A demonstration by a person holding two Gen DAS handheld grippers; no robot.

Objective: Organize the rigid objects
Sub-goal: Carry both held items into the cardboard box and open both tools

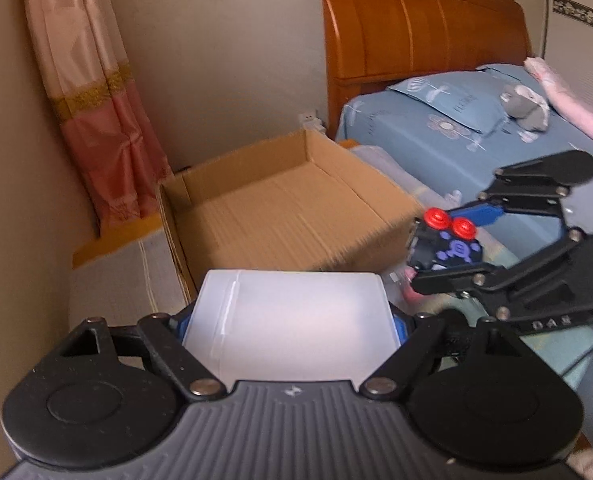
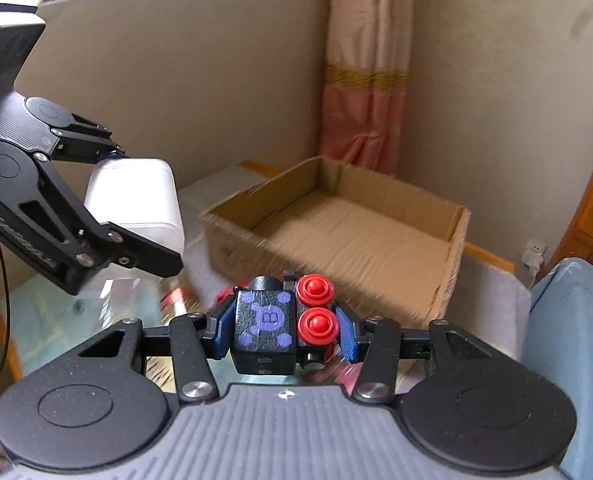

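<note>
My left gripper [image 1: 292, 320] is shut on a white plastic box [image 1: 292, 316], held in the air just short of an open cardboard box [image 1: 288, 208]. It also shows in the right wrist view [image 2: 136, 236], with the white box [image 2: 140, 196] between its fingers. My right gripper [image 2: 282, 328] is shut on a black toy block [image 2: 268, 324] with purple marks and two red knobs. In the left wrist view the right gripper [image 1: 452, 248] holds the toy [image 1: 444, 244] beside the cardboard box's right side. The cardboard box [image 2: 348, 232] looks bare inside.
The cardboard box stands on a covered surface in the room's corner, by a pink curtain [image 1: 96, 120]. A bed with a blue sheet [image 1: 476, 148] and wooden headboard [image 1: 416, 24] lies to the right. A glass-topped table [image 2: 56, 308] lies below the grippers.
</note>
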